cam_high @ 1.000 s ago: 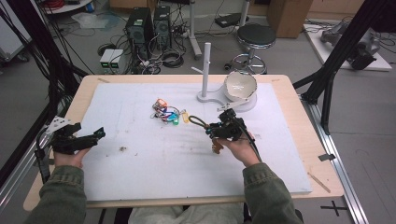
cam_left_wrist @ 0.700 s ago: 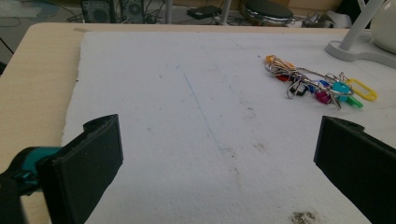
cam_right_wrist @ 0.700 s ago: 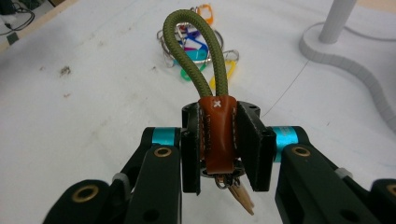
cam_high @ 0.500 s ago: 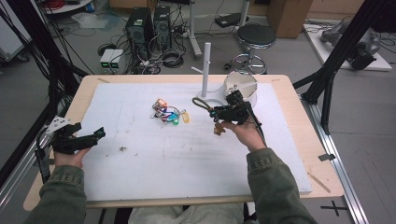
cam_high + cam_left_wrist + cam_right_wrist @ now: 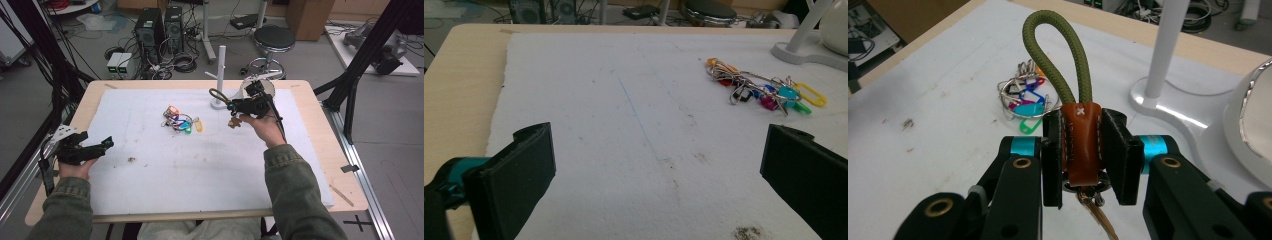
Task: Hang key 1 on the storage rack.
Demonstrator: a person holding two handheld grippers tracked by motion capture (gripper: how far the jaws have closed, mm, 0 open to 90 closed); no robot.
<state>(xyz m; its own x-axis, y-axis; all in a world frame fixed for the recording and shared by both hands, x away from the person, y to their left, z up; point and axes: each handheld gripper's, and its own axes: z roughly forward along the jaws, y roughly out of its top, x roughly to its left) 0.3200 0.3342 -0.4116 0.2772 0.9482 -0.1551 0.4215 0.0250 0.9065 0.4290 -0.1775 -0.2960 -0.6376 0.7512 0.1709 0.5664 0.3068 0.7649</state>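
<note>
Right tool (image 5: pixel 1083 150) clamps brown leather keychain (image 5: pixel 1082 145) near white stand (image 5: pixel 220 75); left tool (image 5: pixel 659 170) open, empty.

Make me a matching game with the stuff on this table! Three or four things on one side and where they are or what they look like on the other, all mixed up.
Things:
1. rope loop
2. leather tab
3. bunch of key tags
4. left gripper

Descriptions:
A. lying loose on the white mat
B. olive green, sticking up
C. open, nothing between the jaws
D. brown, squeezed by the right gripper

Pairs: 1-B, 2-D, 3-A, 4-C
</note>
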